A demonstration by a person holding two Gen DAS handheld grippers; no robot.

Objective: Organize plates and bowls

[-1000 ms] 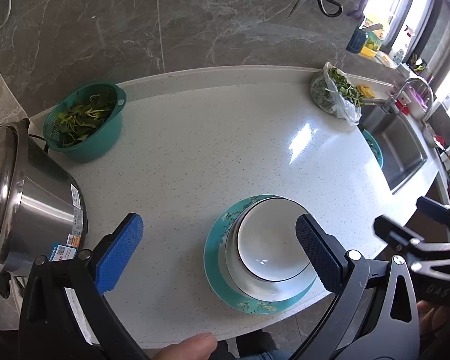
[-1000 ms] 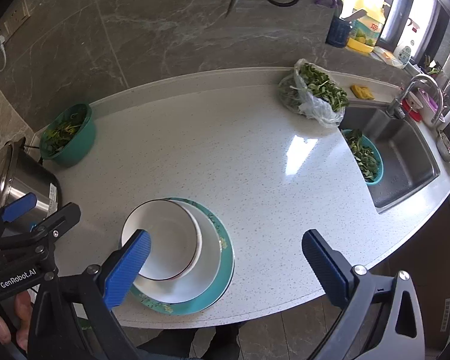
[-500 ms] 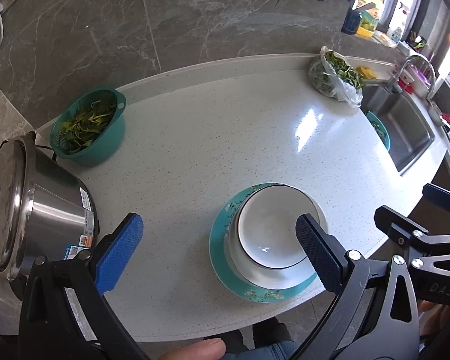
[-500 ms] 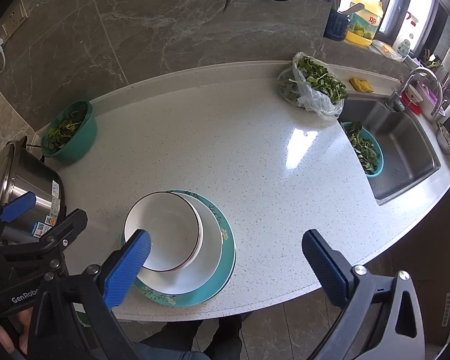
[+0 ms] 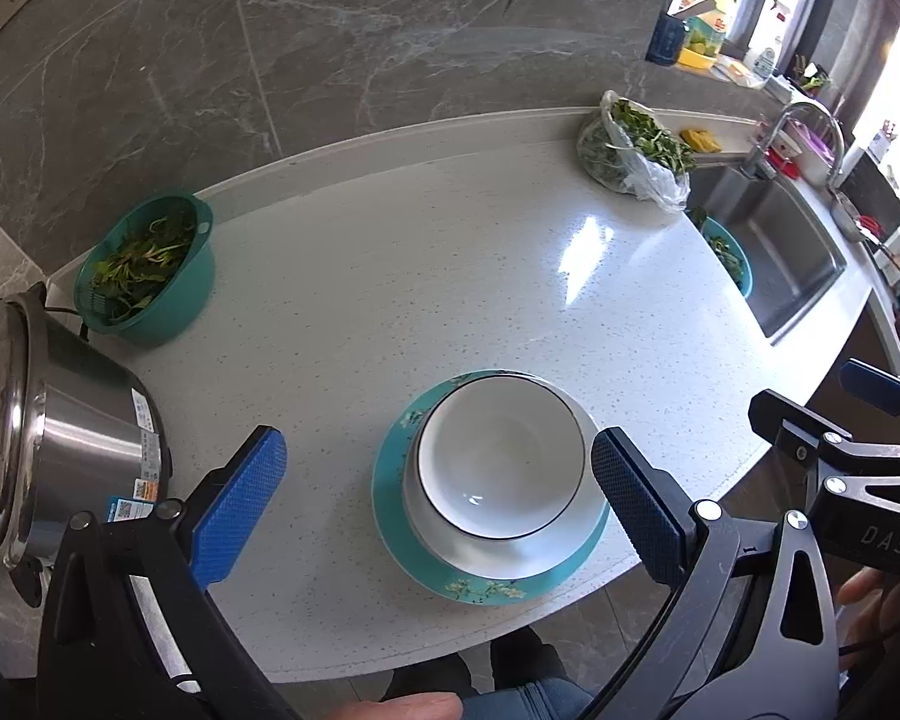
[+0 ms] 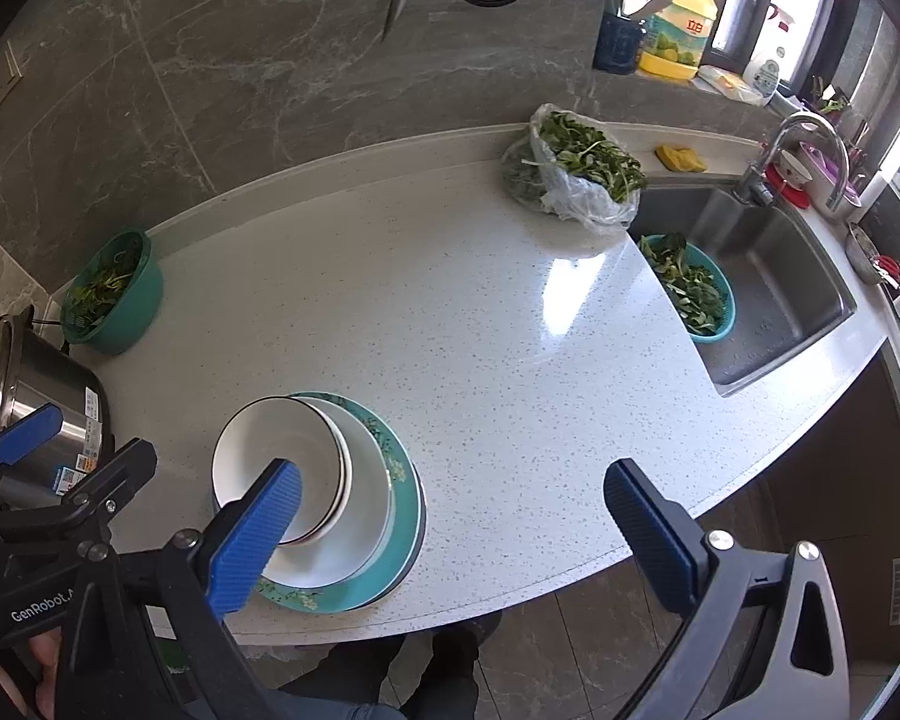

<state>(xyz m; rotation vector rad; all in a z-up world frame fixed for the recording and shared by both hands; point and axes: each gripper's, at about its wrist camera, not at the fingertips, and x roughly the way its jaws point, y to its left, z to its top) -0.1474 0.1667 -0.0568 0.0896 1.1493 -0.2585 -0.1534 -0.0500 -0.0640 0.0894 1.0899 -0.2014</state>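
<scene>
White bowl [image 5: 501, 456] sits empty on the teal plate [image 5: 492, 585]; both grippers [image 5: 438, 501] [image 6: 450, 534] gape, holding nothing.

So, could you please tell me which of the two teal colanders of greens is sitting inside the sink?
The lighter teal colander, at the sink's near left corner. The darker green one stands on the countertop beside the rice cooker.

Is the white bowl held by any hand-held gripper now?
No, the white bowl sits free on the stacked plates, with both hand-held grippers open above.
</scene>
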